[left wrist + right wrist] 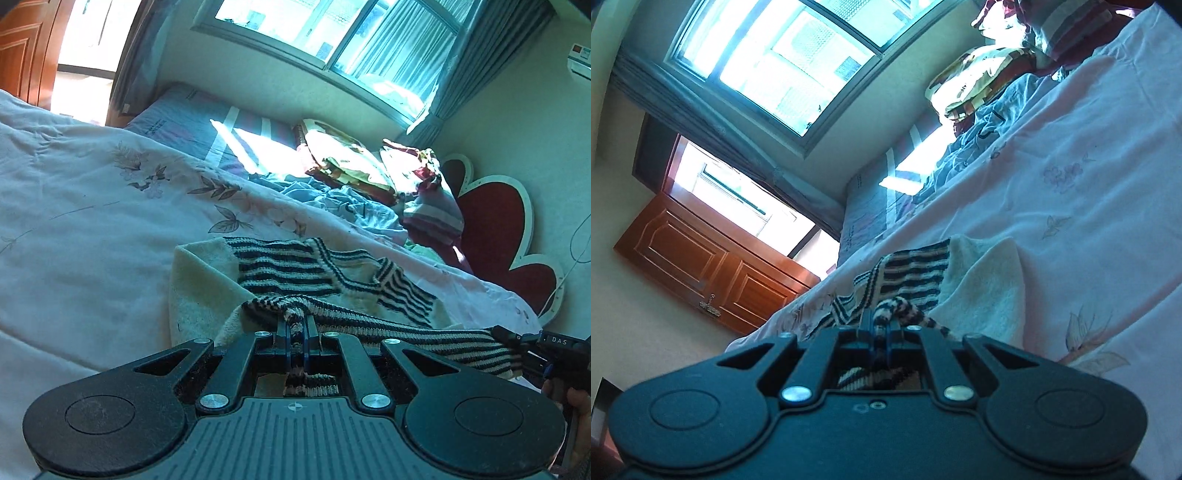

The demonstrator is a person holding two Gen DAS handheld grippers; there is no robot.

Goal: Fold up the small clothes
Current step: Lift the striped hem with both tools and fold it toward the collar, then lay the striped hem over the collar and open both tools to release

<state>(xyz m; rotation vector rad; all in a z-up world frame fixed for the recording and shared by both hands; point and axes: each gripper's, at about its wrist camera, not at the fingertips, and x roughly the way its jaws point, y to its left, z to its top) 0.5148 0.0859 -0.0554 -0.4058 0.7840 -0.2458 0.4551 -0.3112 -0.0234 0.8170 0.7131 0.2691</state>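
Note:
A small knit sweater (288, 273), cream with dark stripes, lies on the pale flowered bedspread (74, 206). My left gripper (296, 325) is shut on its striped hem. The hem stretches to the right, where my right gripper (517, 341) pinches its other end. In the right wrist view, my right gripper (882, 325) is shut on the same striped edge, with the sweater (982, 288) lying just beyond it on the bedspread (1071, 206).
Crumpled blue clothes (332, 199) and patterned pillows (347, 158) lie at the bed's far end. A red heart-shaped headboard (495, 229) stands at right. A window (332, 33) and a wooden door (701, 266) are behind.

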